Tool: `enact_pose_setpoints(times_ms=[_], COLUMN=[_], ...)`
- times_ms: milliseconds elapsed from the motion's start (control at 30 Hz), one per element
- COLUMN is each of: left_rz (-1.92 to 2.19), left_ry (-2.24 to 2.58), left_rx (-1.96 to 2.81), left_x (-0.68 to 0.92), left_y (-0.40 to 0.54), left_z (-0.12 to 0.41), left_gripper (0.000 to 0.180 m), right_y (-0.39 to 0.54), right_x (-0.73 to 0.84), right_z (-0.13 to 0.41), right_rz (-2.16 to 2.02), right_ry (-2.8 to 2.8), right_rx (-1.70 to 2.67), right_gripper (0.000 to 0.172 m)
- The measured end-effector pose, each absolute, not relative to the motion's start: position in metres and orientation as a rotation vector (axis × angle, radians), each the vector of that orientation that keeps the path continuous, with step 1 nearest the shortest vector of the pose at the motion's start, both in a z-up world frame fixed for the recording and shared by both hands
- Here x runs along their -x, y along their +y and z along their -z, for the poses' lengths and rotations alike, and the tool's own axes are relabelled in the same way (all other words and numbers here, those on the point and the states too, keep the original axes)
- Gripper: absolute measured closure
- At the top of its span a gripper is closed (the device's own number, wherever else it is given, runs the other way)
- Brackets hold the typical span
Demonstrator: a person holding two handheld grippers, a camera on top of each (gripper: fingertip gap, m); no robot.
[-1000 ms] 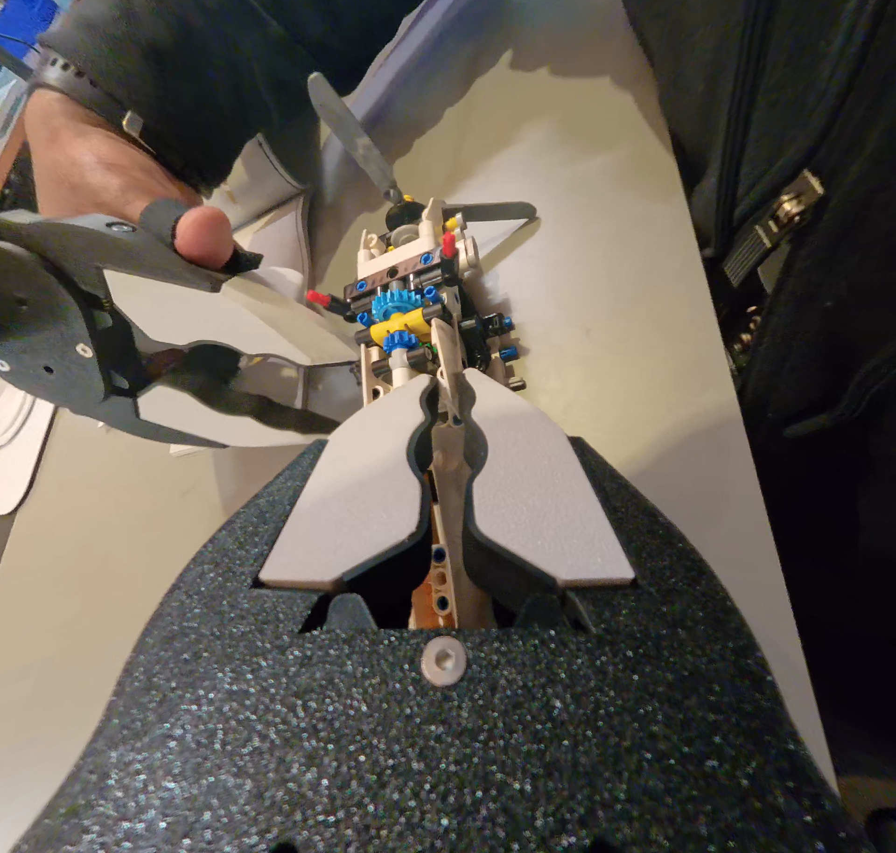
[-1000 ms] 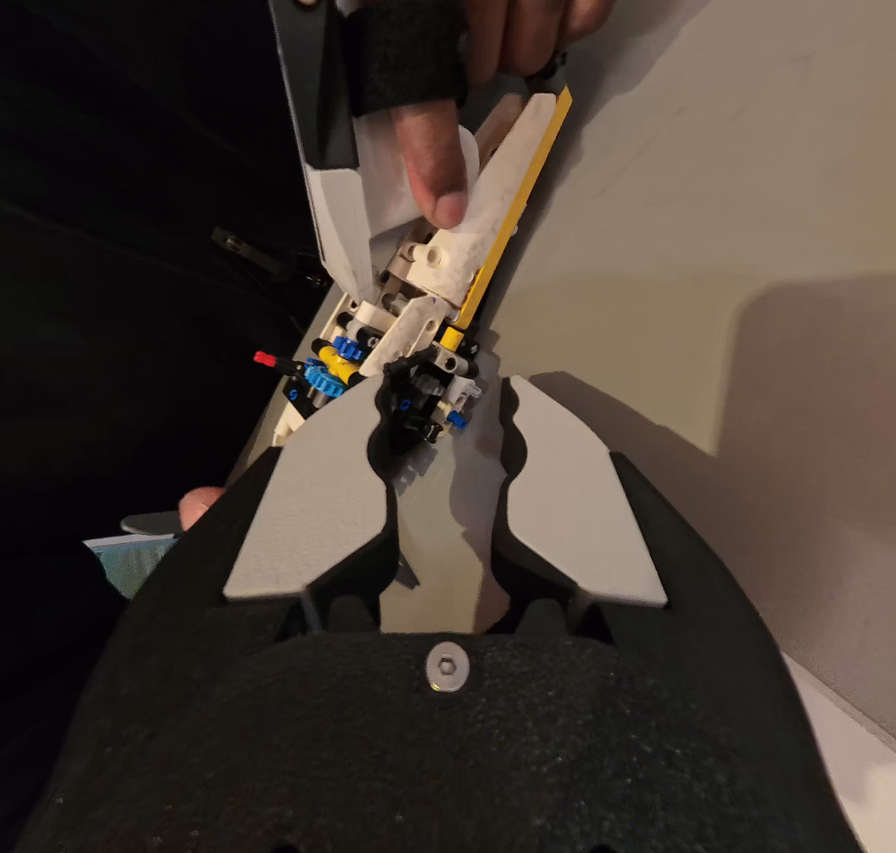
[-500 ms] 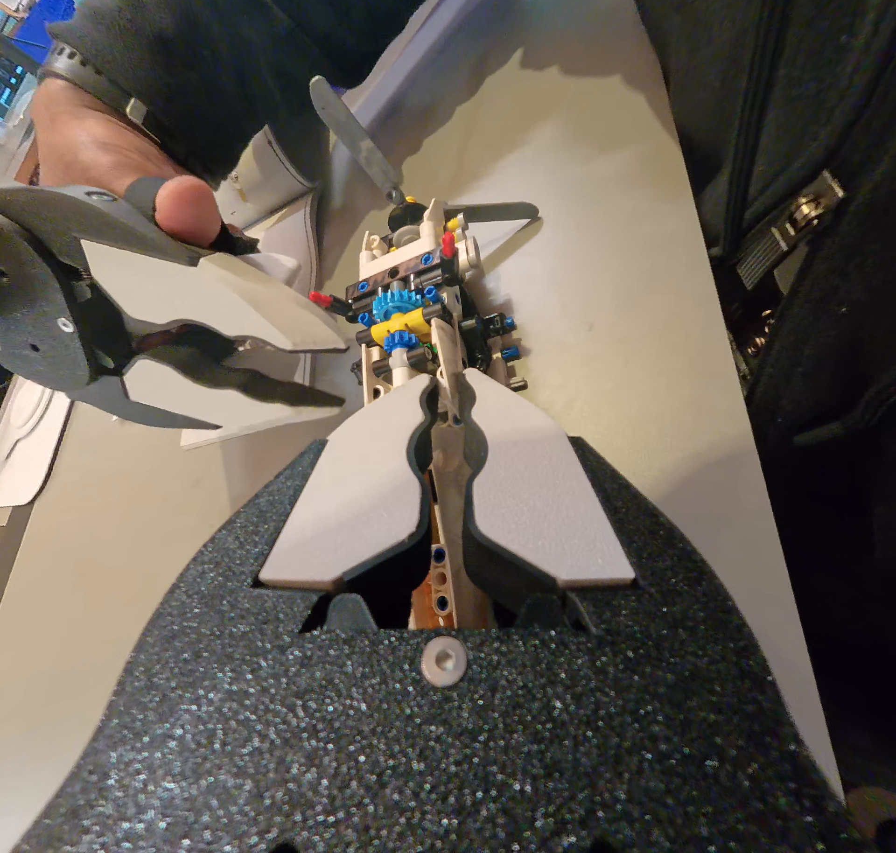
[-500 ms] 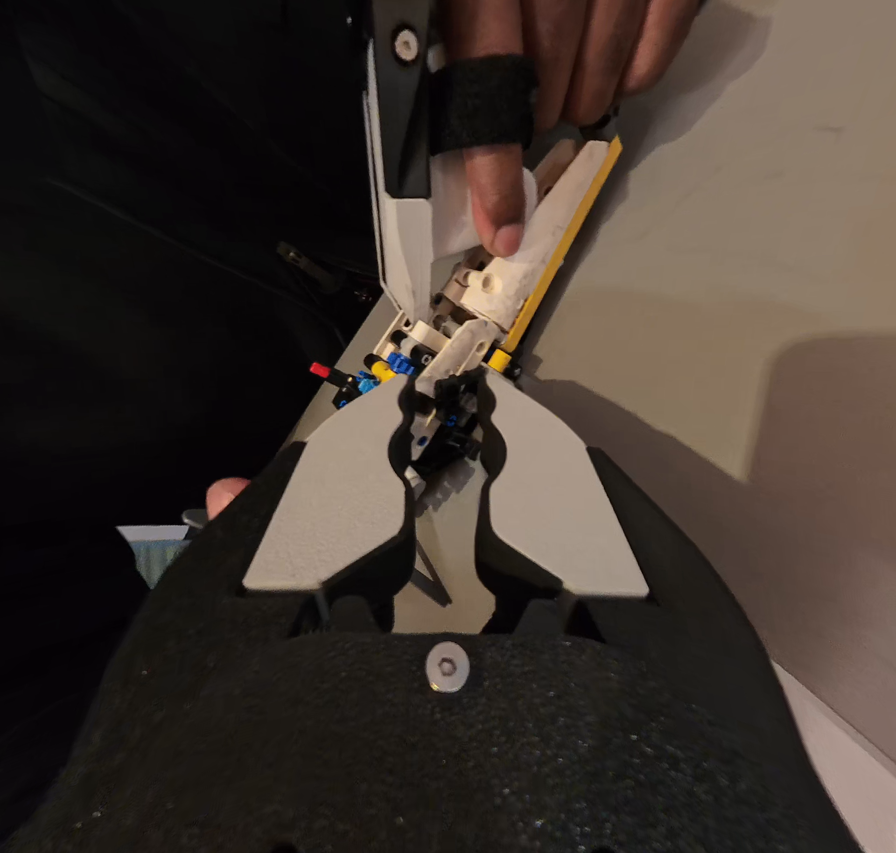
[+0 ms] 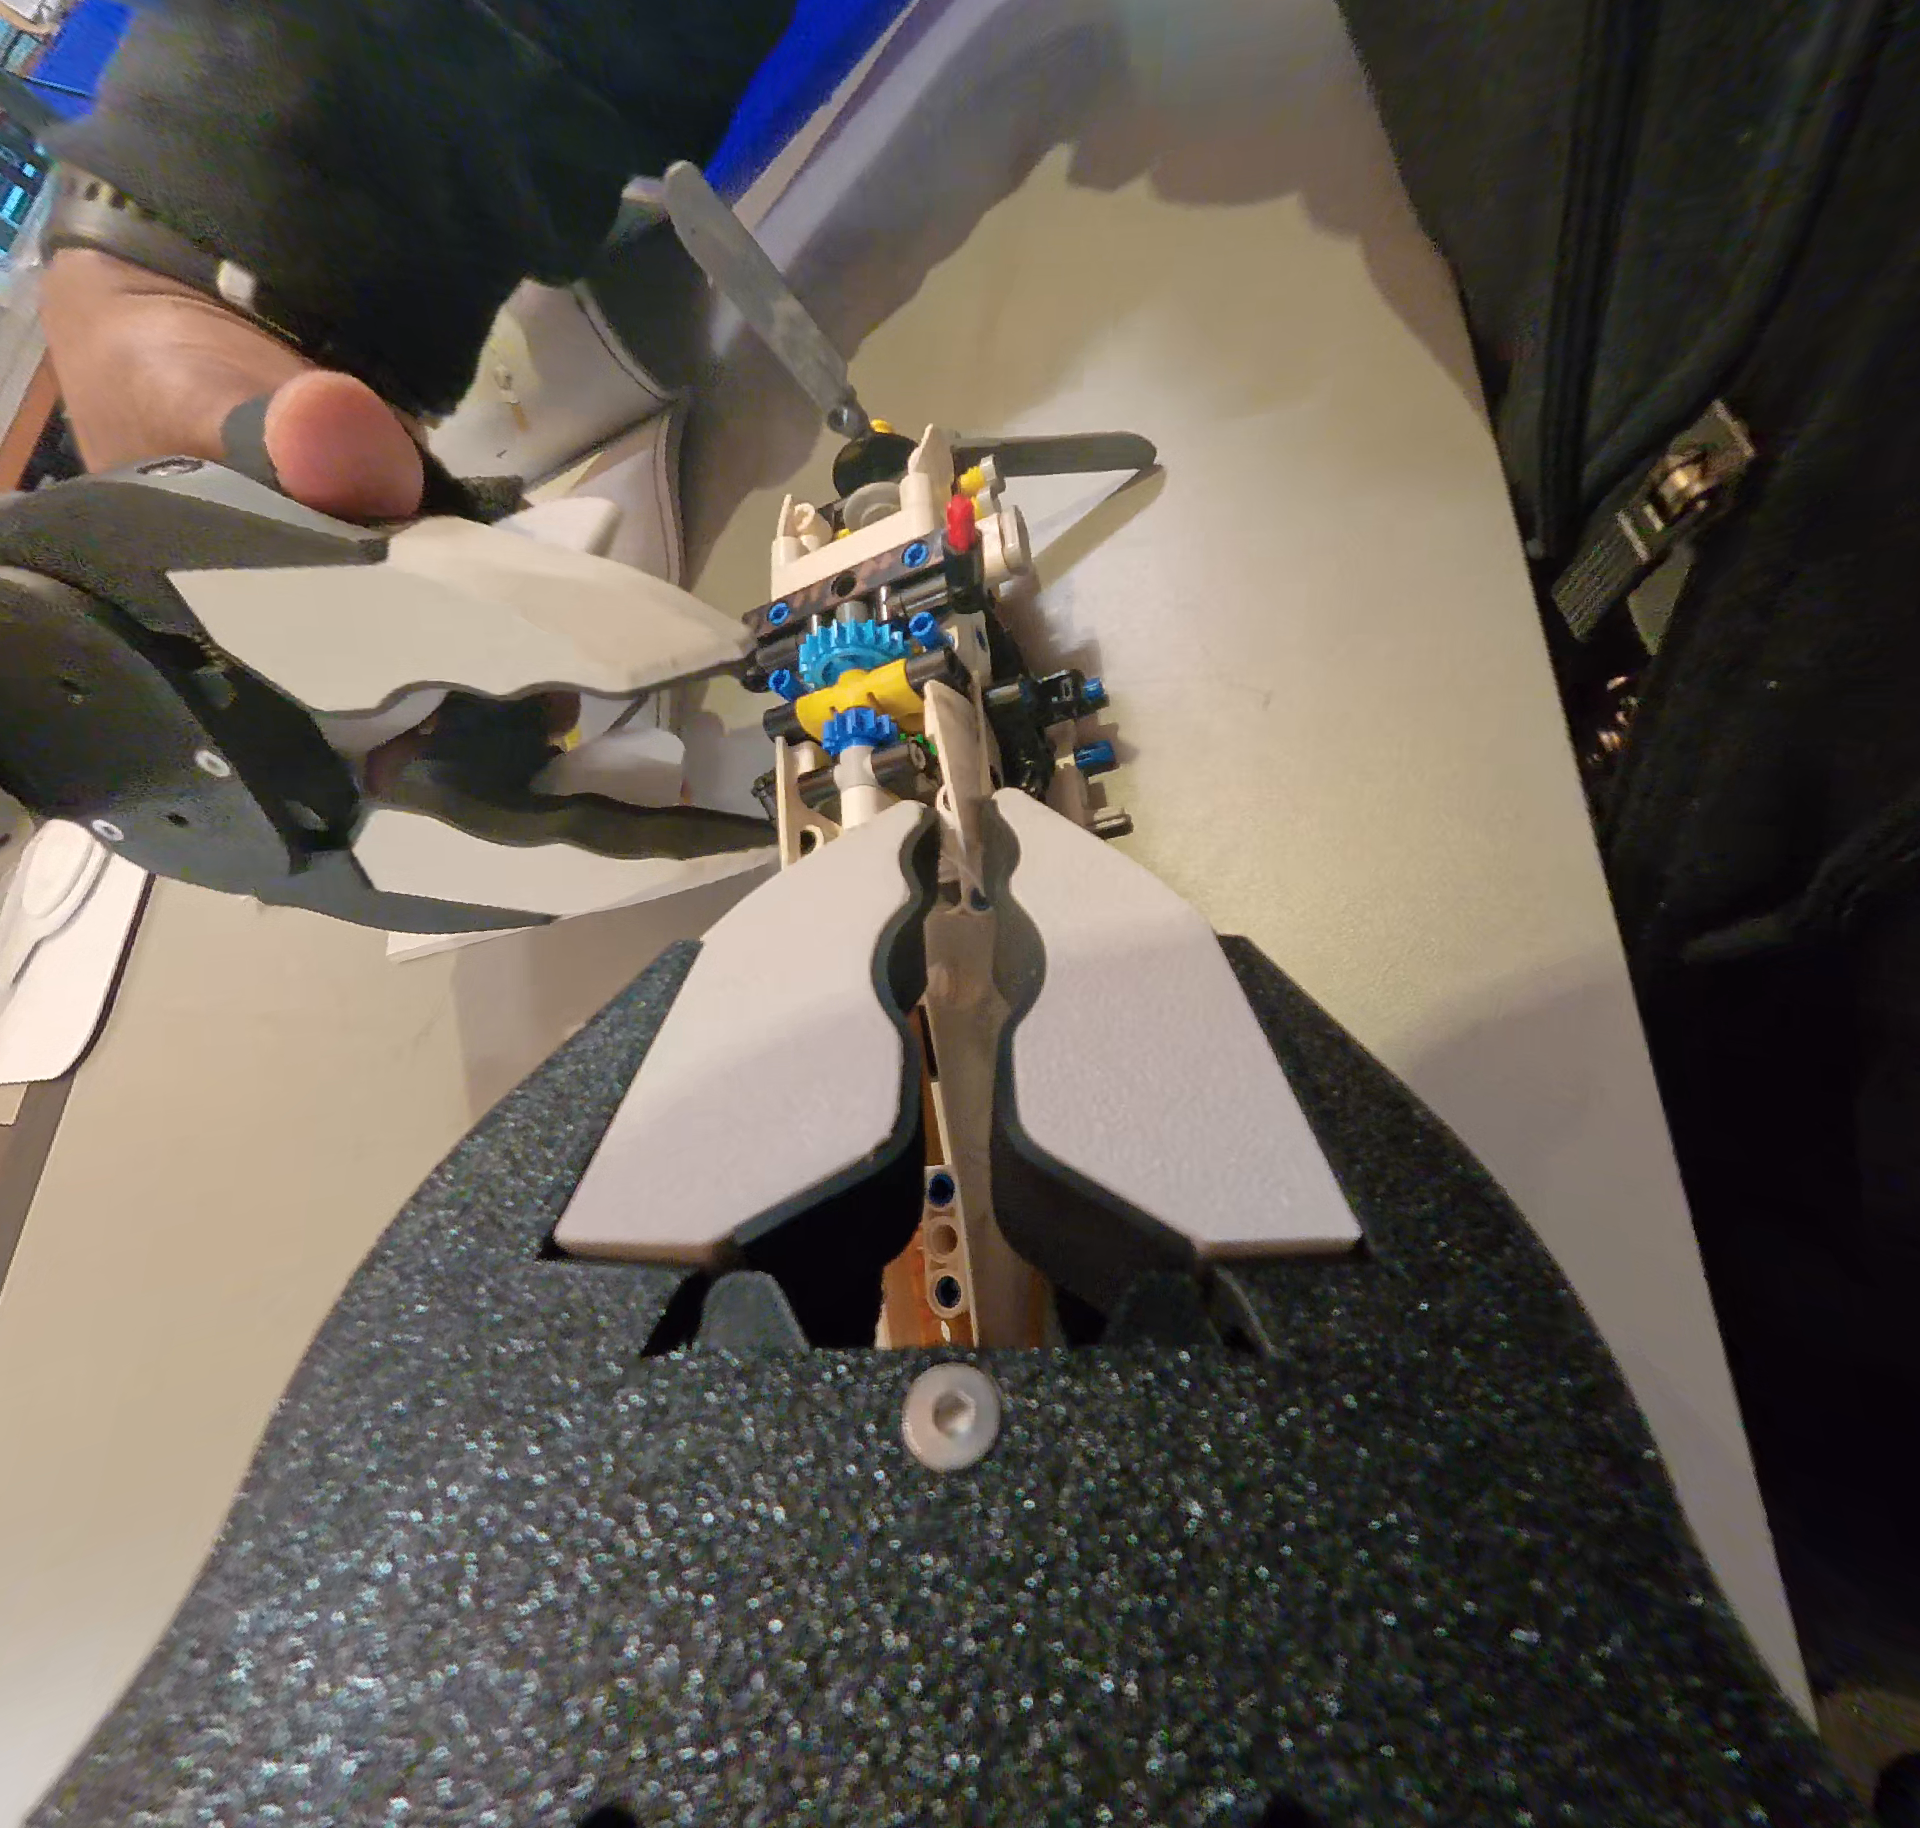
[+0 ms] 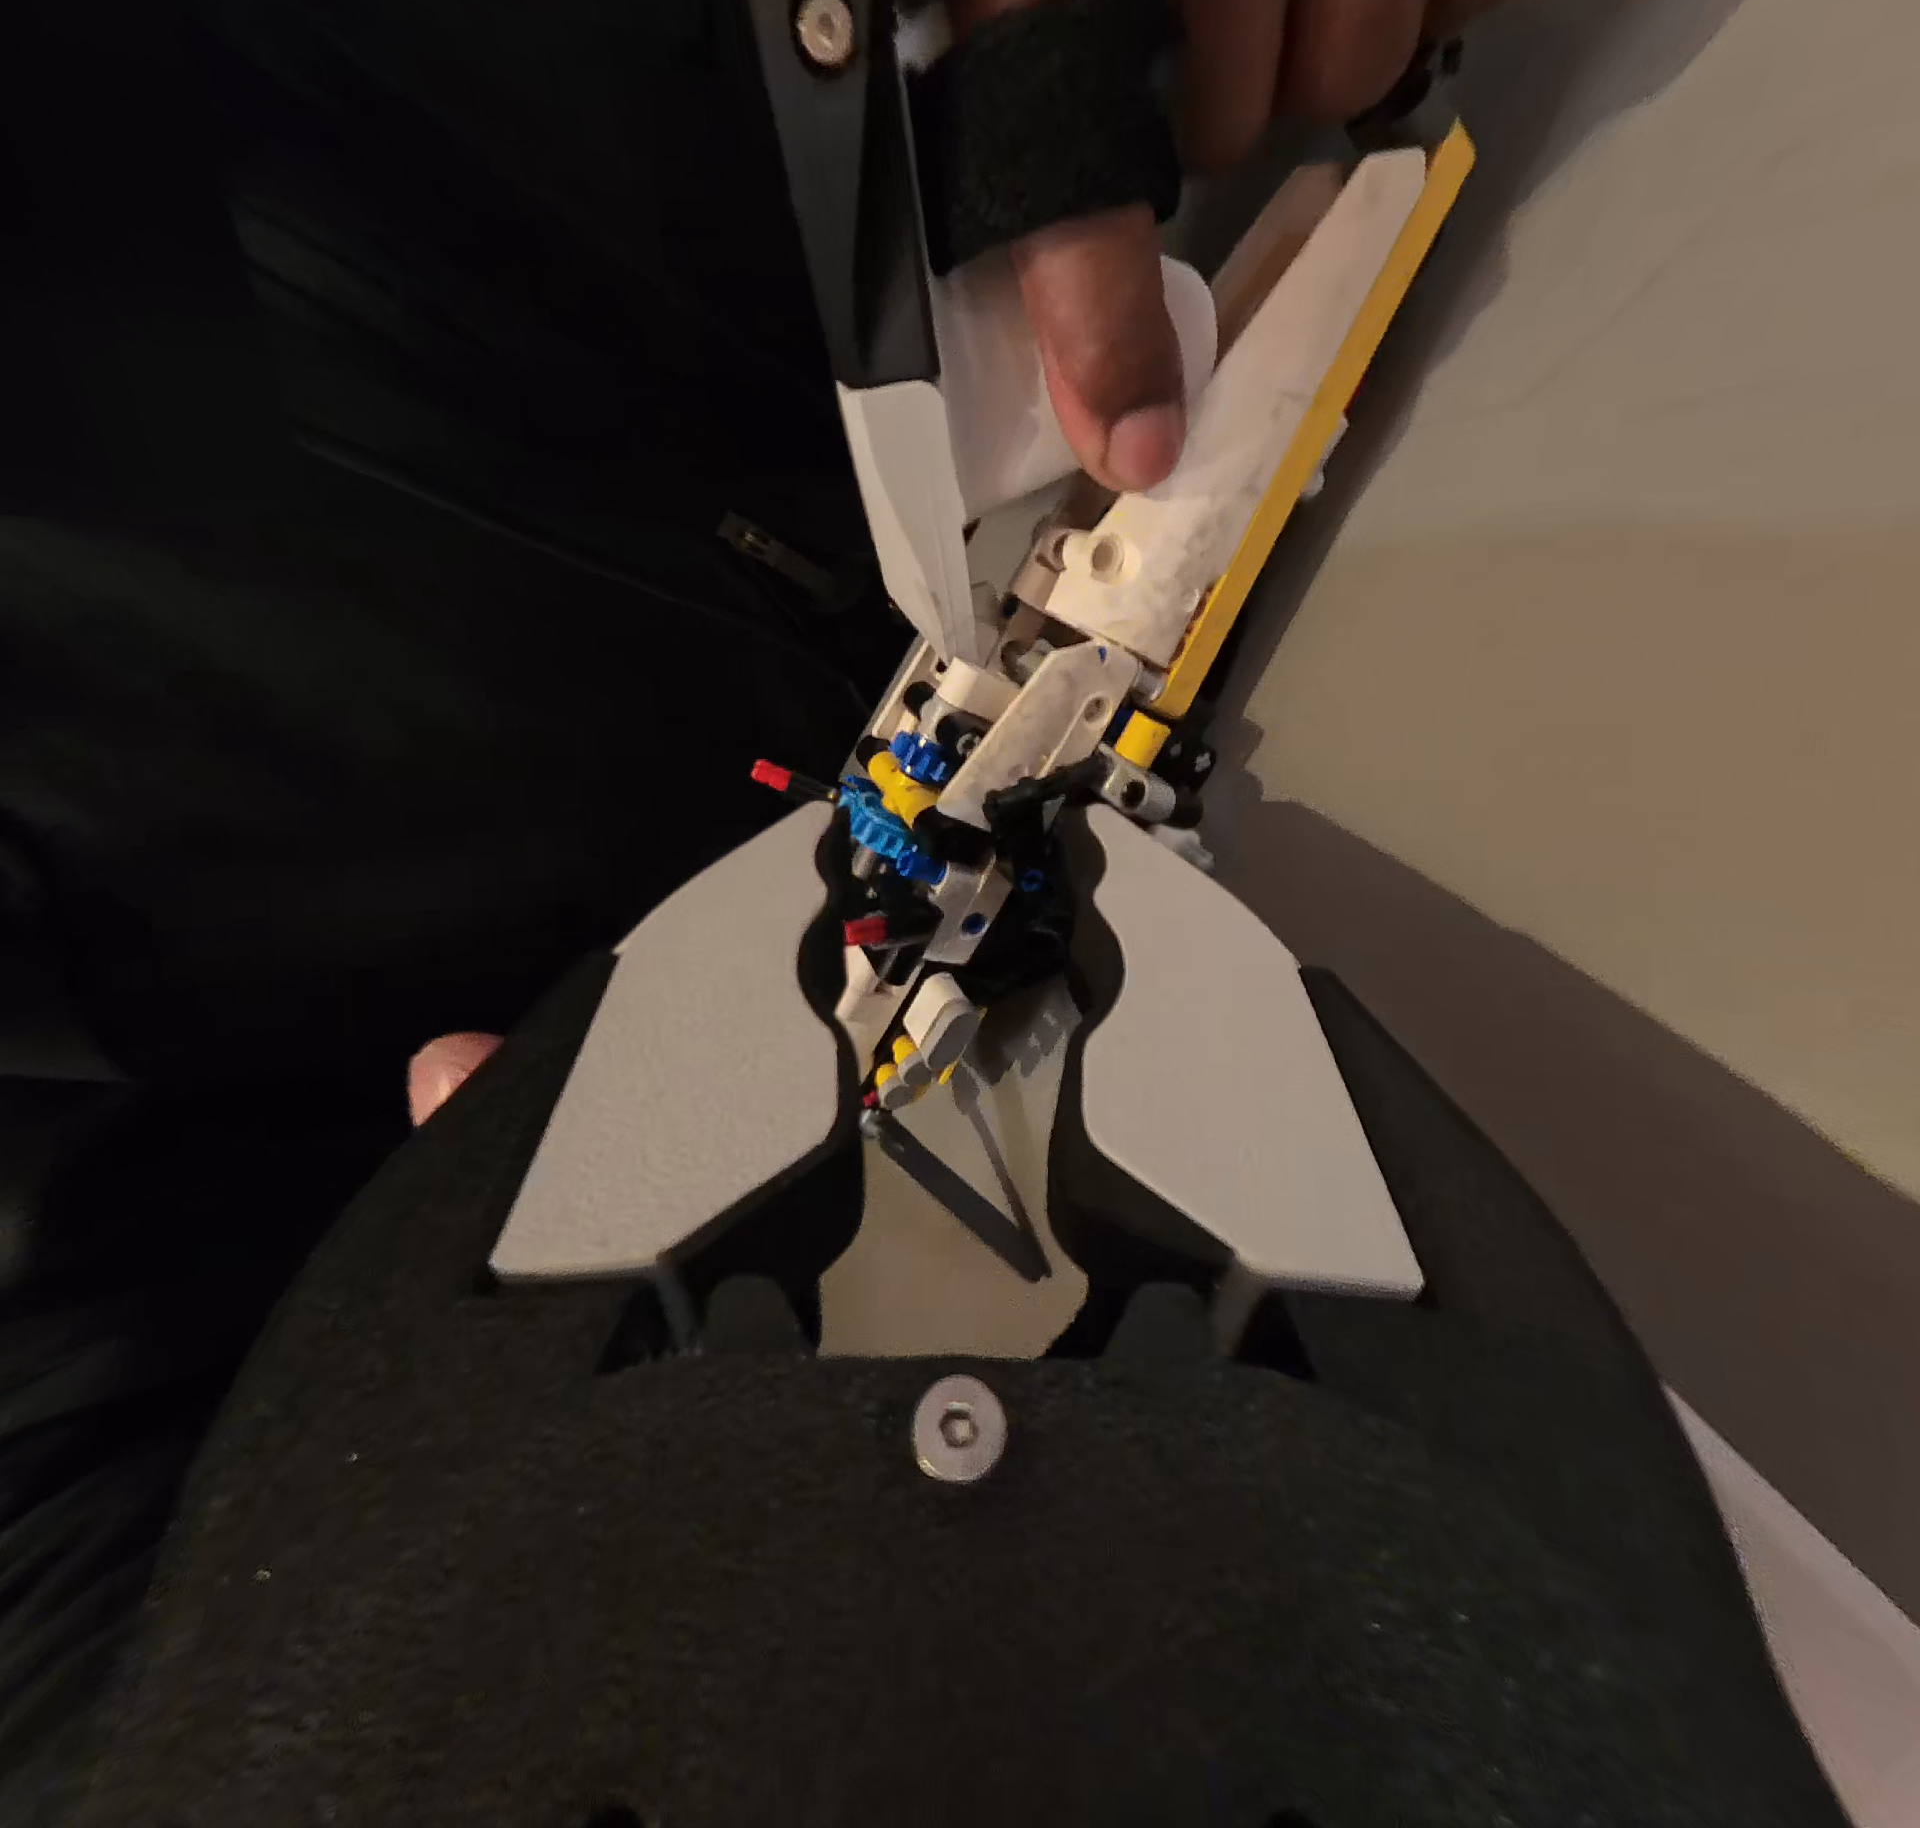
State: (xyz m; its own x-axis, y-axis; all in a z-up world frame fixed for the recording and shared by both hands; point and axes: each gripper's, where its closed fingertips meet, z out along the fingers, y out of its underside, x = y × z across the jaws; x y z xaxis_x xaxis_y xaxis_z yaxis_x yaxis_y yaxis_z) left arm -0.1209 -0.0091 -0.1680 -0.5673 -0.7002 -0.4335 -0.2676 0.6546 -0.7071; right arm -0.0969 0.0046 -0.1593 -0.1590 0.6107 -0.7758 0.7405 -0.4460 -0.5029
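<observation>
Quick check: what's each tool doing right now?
Left tool: closed on the tail beam of the brick-built model.
Right tool: open, fingers straddling the model's geared front end; contact cannot be told.

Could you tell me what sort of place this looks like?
Probably a desk or workbench indoors: a pale tabletop, a building-brick model with blue gears, loose white paper sheets and blue bins behind.
</observation>
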Motion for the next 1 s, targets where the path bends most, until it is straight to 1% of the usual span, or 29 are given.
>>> enact_pose_setpoints(times_ms=[167, 200, 267, 333, 367, 400, 533, 667, 800, 1000], left_rz=[0.766, 0.764, 0.782, 0.811, 0.82, 0.822, 0.811, 0.814, 0.833, 0.852], left_ry=[2.14, 2.138, 2.142, 2.146, 2.144, 2.146, 2.15, 2.169, 2.177, 2.19], left_rx=[0.756, 0.753, 0.767, 0.782, 0.784, 0.781, 0.773, 0.707, 0.69, 0.717], left_x=[0.121, 0.121, 0.121, 0.122, 0.122, 0.123, 0.121, 0.121, 0.123, 0.124], left_y=[-0.007, -0.006, -0.006, -0.006, -0.006, -0.006, -0.005, -0.009, -0.009, -0.008], left_z=[0.168, 0.168, 0.168, 0.168, 0.168, 0.168, 0.168, 0.168, 0.168, 0.169], left_gripper=[0.171, 0.171, 0.171, 0.171, 0.171, 0.171, 0.171, 0.171, 0.171, 0.171], right_y=[0.004, 0.003, 0.0, -0.004, -0.005, -0.006, -0.009, -0.009, -0.006, -0.009], right_x=[0.099, 0.099, 0.099, 0.098, 0.097, 0.094, 0.088, 0.086, 0.091, 0.093], right_z=[0.158, 0.158, 0.158, 0.156, 0.154, 0.151, 0.146, 0.148, 0.145, 0.151], right_rz=[1.632, 1.624, 1.621, 1.629, 1.639, 1.648, 1.652, 1.612, 1.673, 1.655], right_ry=[1.555, 1.556, 1.572, 1.586, 1.593, 1.604, 1.629, 1.657, 1.689, 1.723], right_rx=[-1.919, -1.909, -1.889, -1.888, -1.893, -1.884, -1.903, -1.897, -1.921, -1.98], right_gripper=[0.132, 0.129, 0.129, 0.123, 0.124, 0.128, 0.127, 0.134, 0.134, 0.132])
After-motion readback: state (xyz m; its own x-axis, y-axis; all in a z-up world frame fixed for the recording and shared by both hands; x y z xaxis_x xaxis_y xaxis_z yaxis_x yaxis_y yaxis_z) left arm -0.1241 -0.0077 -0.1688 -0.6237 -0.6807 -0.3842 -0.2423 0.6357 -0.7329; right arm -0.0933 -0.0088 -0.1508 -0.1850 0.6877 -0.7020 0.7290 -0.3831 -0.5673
